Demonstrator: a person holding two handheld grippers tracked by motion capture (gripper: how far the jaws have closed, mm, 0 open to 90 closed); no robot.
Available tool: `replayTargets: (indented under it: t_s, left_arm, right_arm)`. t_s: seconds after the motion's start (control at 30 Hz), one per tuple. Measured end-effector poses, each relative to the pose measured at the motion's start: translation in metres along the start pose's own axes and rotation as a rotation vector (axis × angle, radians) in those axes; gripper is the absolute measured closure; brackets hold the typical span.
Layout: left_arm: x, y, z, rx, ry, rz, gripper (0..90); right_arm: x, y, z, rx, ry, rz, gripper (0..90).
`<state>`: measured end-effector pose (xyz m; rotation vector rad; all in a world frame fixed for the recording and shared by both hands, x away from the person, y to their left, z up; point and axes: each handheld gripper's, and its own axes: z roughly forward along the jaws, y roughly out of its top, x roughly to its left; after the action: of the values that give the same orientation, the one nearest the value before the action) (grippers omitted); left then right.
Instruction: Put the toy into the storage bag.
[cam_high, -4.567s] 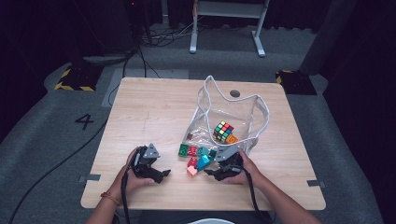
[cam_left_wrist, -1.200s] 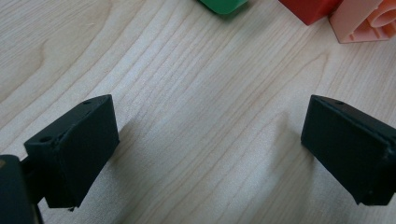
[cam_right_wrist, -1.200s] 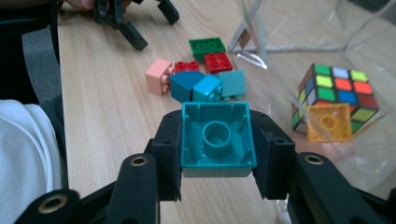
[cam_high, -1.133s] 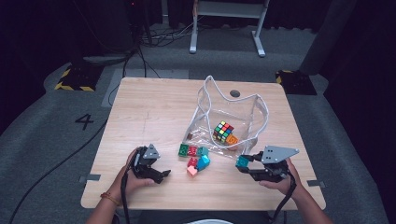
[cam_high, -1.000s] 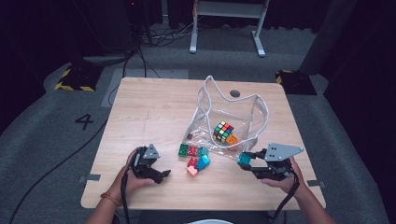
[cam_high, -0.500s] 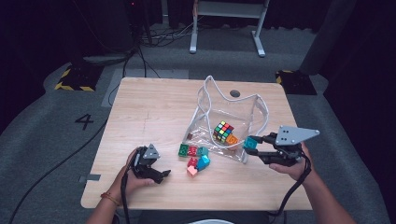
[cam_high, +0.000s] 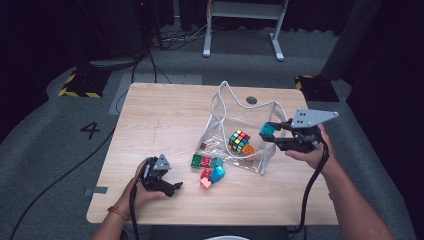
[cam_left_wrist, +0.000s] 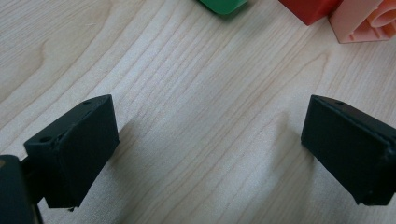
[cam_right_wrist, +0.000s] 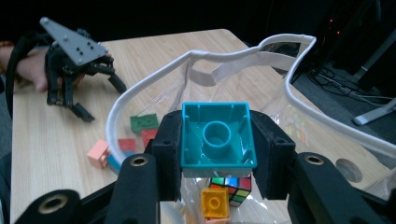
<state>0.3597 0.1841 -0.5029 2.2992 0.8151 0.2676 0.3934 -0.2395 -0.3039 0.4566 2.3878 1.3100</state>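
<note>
Your left gripper (cam_high: 167, 184) rests low at the lower left of the high view, jaws spread wide over bare table (cam_high: 165, 120) with nothing between them, likely parked so it stays out of the way. Just right of it, the loose blocks (cam_high: 207, 167) lie in a cluster at the mouth side of the clear bag (cam_high: 240, 120), handy for picking. At the right, your right gripper (cam_high: 272, 135) clamps the teal block (cam_high: 266, 130) hollow side toward its camera, held above the bag's white rim, apparently lined up to drop beside the puzzle cube (cam_high: 239, 141) and orange block (cam_right_wrist: 215, 201) inside.
</note>
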Motion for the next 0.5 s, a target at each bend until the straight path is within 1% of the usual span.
replayTargets:
  t_s: [0.03,0.07,0.1,0.13,0.2,0.27,0.33,0.37,0.43,0.5]
  left_arm:
    - [0.000,0.000,0.000,0.000,0.000,0.001,4.1]
    - [0.000,0.000,0.000,-0.002,-0.001,0.002,4.1]
    - [0.000,0.000,0.000,-0.003,-0.001,0.003,4.1]
    - [0.000,0.000,0.000,0.000,-0.001,0.001,4.1]
    - [0.000,0.000,0.000,-0.001,-0.001,0.001,4.1]
    - [0.000,0.000,0.000,-0.003,0.000,0.003,4.1]
    - [0.000,0.000,0.000,-0.003,0.000,0.002,4.1]
    - [0.000,0.000,0.000,0.000,-0.001,0.001,4.1]
    - [0.000,0.000,0.000,-0.002,-0.001,0.002,4.1]
    - [0.000,0.000,0.000,0.000,0.000,0.001,4.1]
  right_arm:
    - [-0.002,0.001,0.001,0.011,-0.011,-0.017,58.8]
    - [-0.005,0.003,0.004,0.024,-0.036,-0.043,58.9]
    - [-0.007,0.004,0.006,0.030,-0.040,-0.040,58.8]
    - [-0.010,0.005,0.008,0.036,-0.033,-0.036,58.9]
    - [-0.016,0.008,0.013,0.056,-0.043,-0.044,58.9]
    - [-0.022,0.010,0.018,0.065,-0.027,-0.022,58.8]
    - [-0.027,0.012,0.023,0.082,-0.033,-0.022,58.8]
    - [-0.030,0.013,0.027,0.092,-0.021,-0.009,58.8]
    - [-0.033,0.016,0.033,0.110,-0.012,-0.007,58.8]
    - [-0.036,0.019,0.039,0.120,0.019,-0.002,58.8]
